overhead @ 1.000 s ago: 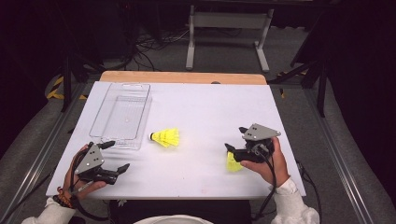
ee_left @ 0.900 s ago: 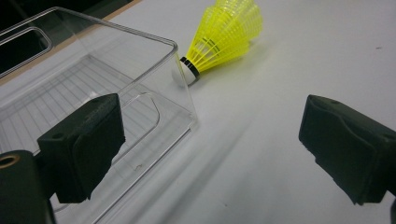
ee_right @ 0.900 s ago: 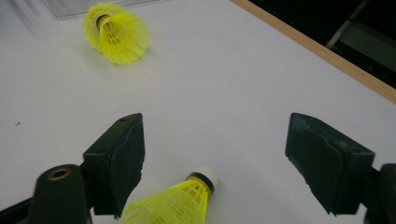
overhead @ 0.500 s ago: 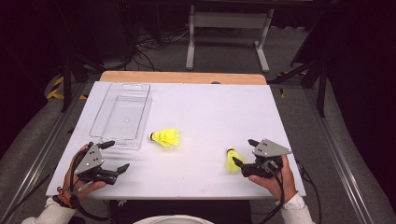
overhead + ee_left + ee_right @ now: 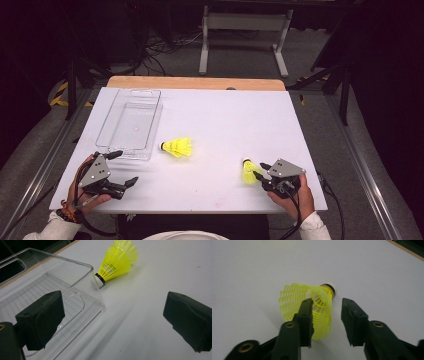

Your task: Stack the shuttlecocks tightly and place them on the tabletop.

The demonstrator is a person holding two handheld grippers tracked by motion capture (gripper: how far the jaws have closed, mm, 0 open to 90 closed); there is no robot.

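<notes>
Right gripper (image 5: 257, 175) has dropped back toward six o'clock; fingers part-open astride skirt of near shuttlecock (image 5: 247, 171), bench (image 5: 225, 120) at five o'clock. Left gripper (image 5: 122, 167) wide open, idle. Close gently; mesh looks crushable.

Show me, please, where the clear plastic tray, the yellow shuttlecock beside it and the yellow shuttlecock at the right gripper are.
Clear plastic tray (image 5: 107, 125): high view, left wall.
Yellow shuttlecock beside the tray (image 5: 179, 147): high view, mesh skirt.
Yellow shuttlecock at the right gripper (image 5: 294, 298): right gripper view, mesh skirt.
</notes>
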